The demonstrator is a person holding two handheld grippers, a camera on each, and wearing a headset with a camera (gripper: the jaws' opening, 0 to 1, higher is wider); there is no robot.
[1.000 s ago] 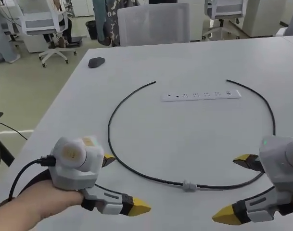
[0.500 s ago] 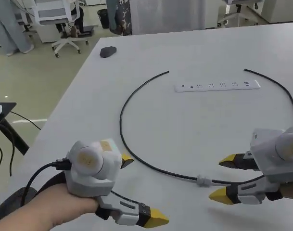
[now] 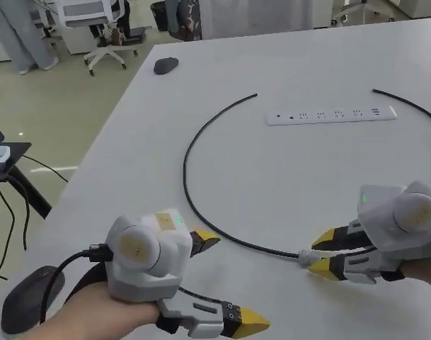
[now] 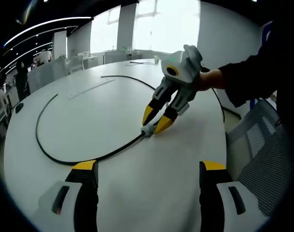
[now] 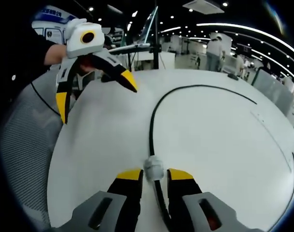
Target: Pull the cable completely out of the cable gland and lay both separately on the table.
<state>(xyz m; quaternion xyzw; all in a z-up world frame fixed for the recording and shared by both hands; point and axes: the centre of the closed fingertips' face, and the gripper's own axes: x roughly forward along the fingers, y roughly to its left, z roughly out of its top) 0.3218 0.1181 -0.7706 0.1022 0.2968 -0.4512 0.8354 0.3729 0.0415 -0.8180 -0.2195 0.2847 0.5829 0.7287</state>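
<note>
A power strip (image 3: 331,115) and a mouse (image 3: 165,65) lie far from the cable gland (image 3: 305,256) on its cable (image 3: 185,170), with bare desk (image 3: 286,177) all round. The right gripper (image 3: 315,256) has its fingers narrowly astride the gland, grip unclear. The left gripper (image 3: 240,283) fingers are wide apart, empty.

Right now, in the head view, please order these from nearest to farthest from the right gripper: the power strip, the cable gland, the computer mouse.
1. The cable gland, right at the tips of the right gripper.
2. The power strip, beyond it, toward the far side of the table.
3. The computer mouse, at the far left, near the edge.
</note>
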